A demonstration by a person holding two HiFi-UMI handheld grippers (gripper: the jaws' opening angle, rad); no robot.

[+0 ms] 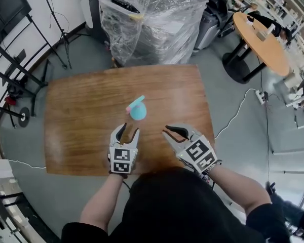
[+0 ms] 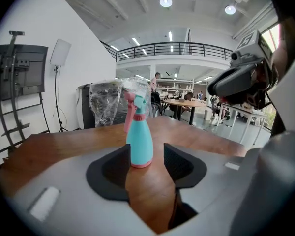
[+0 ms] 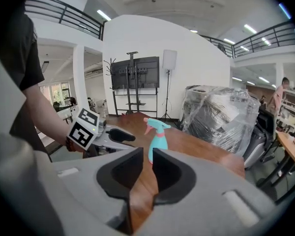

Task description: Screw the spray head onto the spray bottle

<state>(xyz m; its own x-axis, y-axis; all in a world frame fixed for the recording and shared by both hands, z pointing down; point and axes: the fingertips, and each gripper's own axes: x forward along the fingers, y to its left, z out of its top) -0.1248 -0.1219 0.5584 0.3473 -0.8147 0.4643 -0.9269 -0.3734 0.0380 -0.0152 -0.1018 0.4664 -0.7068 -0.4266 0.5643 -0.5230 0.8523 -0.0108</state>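
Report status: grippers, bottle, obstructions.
Left gripper open, empty. Right gripper narrowly open, empty. Bottle upright on table, head on, untouched. Nothing in the way.

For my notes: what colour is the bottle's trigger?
Pink trigger; left gripper view shows it best.

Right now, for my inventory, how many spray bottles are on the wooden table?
1. The teal spray bottle stands upright near the middle of the table; none seems hidden.

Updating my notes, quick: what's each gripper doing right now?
Left gripper: open, empty; the spray bottle stands on the table beyond its jaws.
Right gripper: open by a narrow gap only, holding nothing.
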